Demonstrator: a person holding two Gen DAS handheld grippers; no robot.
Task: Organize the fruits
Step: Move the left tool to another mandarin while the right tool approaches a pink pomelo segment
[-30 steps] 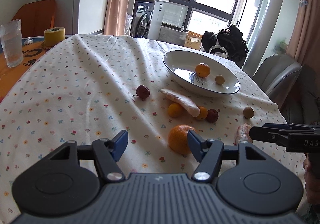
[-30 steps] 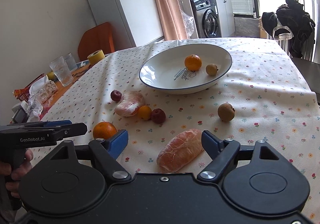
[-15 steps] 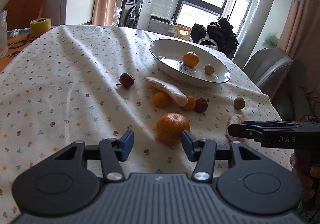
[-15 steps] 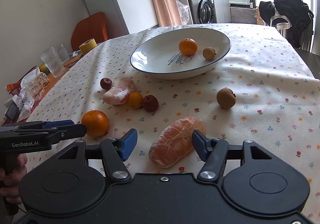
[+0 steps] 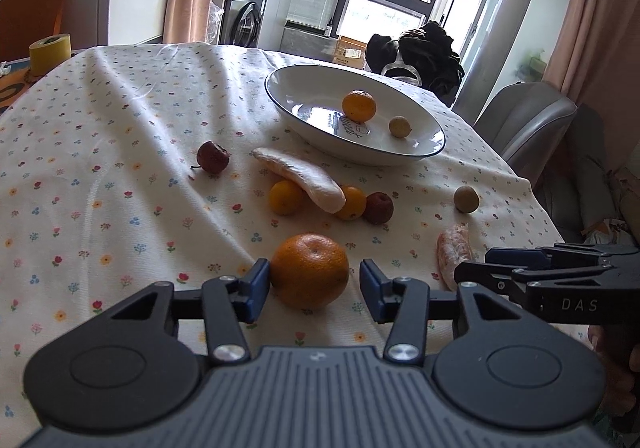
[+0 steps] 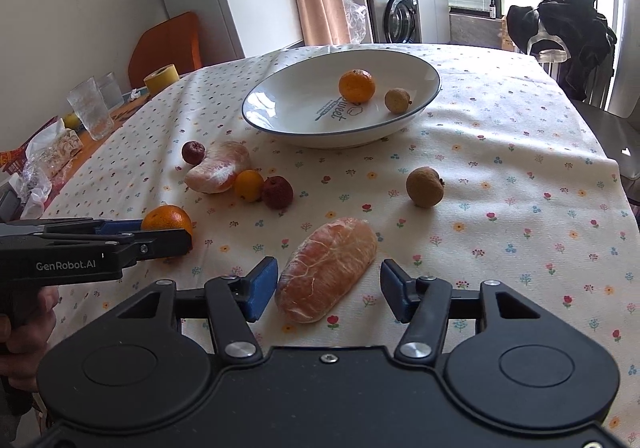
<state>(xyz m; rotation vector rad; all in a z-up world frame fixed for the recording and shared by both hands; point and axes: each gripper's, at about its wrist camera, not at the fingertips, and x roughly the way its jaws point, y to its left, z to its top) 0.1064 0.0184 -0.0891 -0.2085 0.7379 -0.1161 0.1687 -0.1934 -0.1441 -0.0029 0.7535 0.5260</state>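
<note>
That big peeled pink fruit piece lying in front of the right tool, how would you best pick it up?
Grip the peeled fruit piece across its narrow middle, coming in low from the near end. It lies flat and long, tilted away to the right, so the open right gripper should close on its long sides, gently, since the flesh looks soft.

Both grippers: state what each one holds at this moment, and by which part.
Nothing is held. The left gripper is open around the orange; the right gripper is open around the peeled pomelo segment. Both fruits rest on the tablecloth.
</note>
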